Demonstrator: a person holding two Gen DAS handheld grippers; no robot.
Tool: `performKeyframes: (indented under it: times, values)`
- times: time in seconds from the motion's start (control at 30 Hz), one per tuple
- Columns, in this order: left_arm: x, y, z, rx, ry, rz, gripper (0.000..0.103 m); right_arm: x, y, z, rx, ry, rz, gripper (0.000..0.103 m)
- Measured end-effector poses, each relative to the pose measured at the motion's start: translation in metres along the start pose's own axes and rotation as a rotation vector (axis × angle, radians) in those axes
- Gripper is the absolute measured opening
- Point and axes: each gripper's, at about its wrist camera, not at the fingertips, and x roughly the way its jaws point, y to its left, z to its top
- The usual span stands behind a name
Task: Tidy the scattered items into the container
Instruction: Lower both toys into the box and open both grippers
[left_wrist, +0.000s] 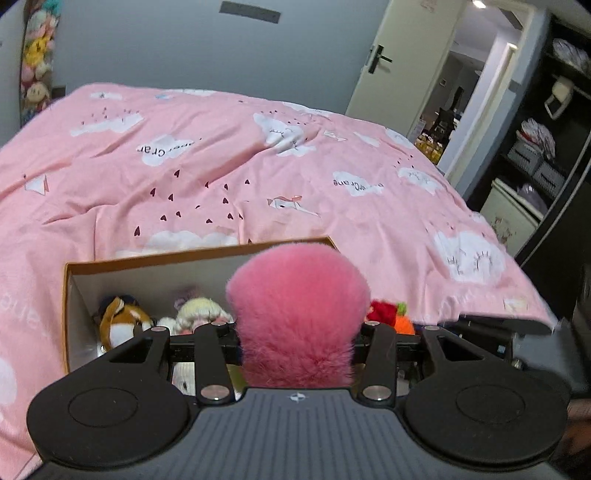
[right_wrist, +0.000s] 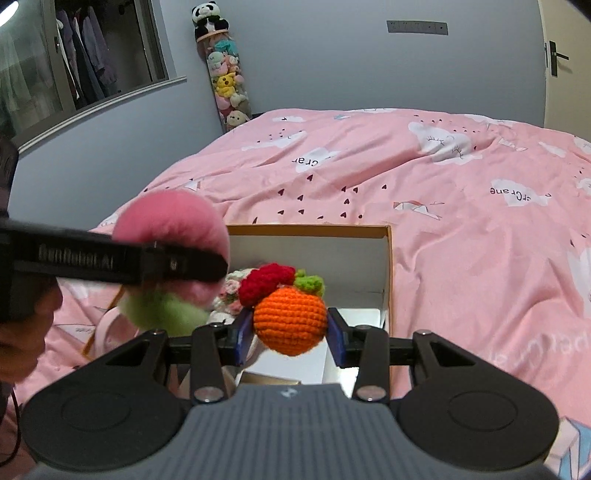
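Left gripper (left_wrist: 297, 328), closed on a pink plush (left_wrist: 297, 314) that fills the gap between its fingers; in the right wrist view the same plush (right_wrist: 171, 221) shows a green lower part and hangs over the box's near left corner. Right gripper (right_wrist: 290, 332), closed on an orange crochet fruit (right_wrist: 290, 319) with a green leaf, its blue pads (right_wrist: 338, 338) pressed against both sides; a red crochet piece (right_wrist: 266, 282) sits touching the fruit's far side, though whether it is joined to it cannot be told. Both loads are held above the open box (left_wrist: 147, 258), which rests on the pink bedspread (left_wrist: 221, 166). Inside the box, at its left, lie a fox toy (left_wrist: 120, 317) and, beside it, a pale doll (left_wrist: 201, 310).
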Motion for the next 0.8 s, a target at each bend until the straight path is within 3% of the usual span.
performKeyframes:
  times: [0.23, 0.43, 0.6, 0.8]
  values:
    - [0.029, 0.021, 0.02, -0.044, 0.001, 0.019, 0.05, 0.027, -0.002, 0.009, -0.027, 0.022, -0.017, 0.044]
    - [0.063, 0.02, 0.009, -0.026, 0.097, 0.008, 0.05, 0.044, -0.002, 0.006, -0.056, 0.066, -0.04, 0.044]
    - [0.088, 0.024, -0.006, -0.023, 0.224, 0.037, 0.051, 0.049, -0.006, 0.0, -0.078, 0.093, -0.061, 0.044]
    - [0.1, 0.028, -0.017, -0.006, 0.274, 0.032, 0.054, 0.058, -0.007, -0.005, -0.133, 0.12, -0.087, 0.044]
